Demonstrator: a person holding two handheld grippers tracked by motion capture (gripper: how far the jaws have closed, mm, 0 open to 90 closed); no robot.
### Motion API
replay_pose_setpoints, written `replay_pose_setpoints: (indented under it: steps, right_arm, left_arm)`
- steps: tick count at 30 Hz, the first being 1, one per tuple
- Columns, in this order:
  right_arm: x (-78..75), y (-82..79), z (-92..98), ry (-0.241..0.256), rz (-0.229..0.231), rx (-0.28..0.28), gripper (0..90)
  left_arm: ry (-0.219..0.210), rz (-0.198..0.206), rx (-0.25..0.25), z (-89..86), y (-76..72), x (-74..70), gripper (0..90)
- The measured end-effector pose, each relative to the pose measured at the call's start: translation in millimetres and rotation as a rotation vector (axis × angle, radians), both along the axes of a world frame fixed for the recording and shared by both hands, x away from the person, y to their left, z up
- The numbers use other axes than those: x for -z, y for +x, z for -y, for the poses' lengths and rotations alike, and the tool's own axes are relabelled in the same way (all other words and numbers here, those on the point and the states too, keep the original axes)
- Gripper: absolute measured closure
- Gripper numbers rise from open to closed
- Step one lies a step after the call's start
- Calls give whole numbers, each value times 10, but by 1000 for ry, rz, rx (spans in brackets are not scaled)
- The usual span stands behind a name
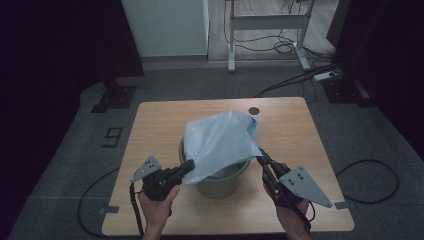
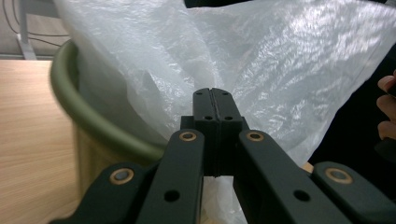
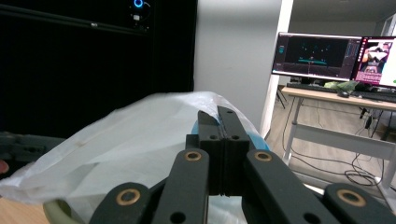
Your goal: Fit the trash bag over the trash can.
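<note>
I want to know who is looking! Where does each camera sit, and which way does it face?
High view: above the table, facing forward and down; both hands and tongs, left, right.
Left gripper view: on the left tongs, facing the bag and bucket; fingers at right.
Right gripper view: on the right tongs, facing across the bag toward monitors.
All three share the bag.
</note>
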State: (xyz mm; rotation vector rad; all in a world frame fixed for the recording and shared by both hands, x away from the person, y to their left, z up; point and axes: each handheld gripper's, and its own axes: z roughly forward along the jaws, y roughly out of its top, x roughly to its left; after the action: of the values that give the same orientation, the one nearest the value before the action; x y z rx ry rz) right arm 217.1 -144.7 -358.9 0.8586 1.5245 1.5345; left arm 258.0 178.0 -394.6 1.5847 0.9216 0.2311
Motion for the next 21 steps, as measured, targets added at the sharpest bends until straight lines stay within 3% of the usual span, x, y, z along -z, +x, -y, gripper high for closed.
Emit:
replay_pose_setpoints:
  steps: [6, 8, 15, 18, 21]
  right_arm:
    - [-76, 38, -53, 3, 19, -4, 886]
    - [-80, 43, -39, 3, 20, -1, 886]
    - [2, 38, 26, 1, 11, 6, 886]
    - [36, 35, 27, -3, 9, 3, 886]
    - [54, 30, 14, -12, 10, -4, 886]
  left_arm:
    - [27, -7, 49, 162, 14, -6, 893]
    - [18, -9, 52, 134, 8, -20, 833]
    - [17, 16, -31, -36, 63, -219, 604]
    - [57, 23, -56, -28, 151, -313, 552]
    - [95, 2, -72, -20, 288, -361, 510]
